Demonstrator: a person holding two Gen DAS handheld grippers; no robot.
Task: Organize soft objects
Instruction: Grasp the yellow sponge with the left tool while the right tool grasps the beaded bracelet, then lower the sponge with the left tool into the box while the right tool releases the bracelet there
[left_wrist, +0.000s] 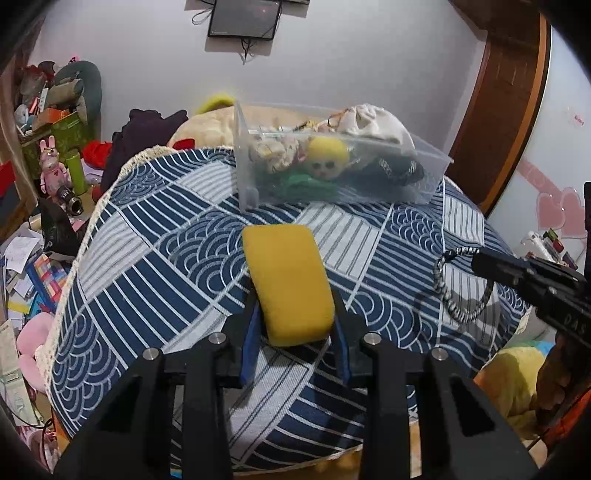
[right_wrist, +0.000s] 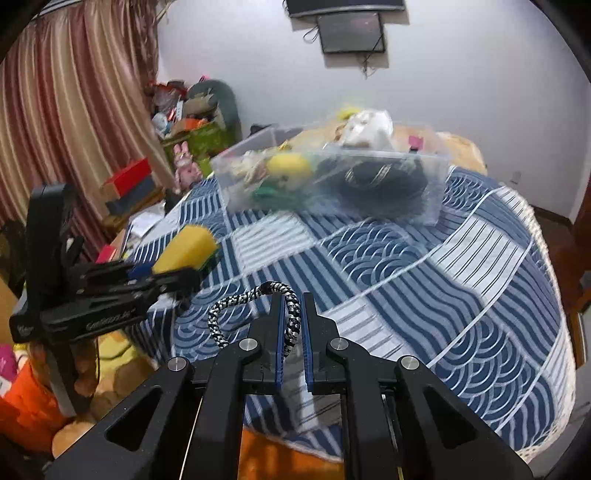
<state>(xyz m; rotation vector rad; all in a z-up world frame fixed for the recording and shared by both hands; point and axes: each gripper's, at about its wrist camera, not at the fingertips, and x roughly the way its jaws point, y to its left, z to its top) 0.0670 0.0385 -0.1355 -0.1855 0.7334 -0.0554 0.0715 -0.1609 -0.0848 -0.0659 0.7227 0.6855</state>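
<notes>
Left wrist: left tongs (left_wrist: 293, 317) clamp sponge (left_wrist: 286, 282) | right tongs (right_wrist: 291, 317) pinch cord (right_wrist: 243, 301) | bin (right_wrist: 325, 177) contents blurred

Place: a cluttered home bedroom
Bedding: blue wave-patterned quilt (left_wrist: 184, 236)
Window side: striped curtain (right_wrist: 74, 110)
Wall: mounted screen (left_wrist: 242, 18), pink heart stickers (left_wrist: 557, 210)
Clutter: rabbit figurine (left_wrist: 51, 168), piled boxes (left_wrist: 55, 125)

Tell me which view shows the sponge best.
Left wrist: the sponge fills the centre, its whole top face sharp between the left tongs. The right wrist view shows it only small, side-on and blurred.
</notes>
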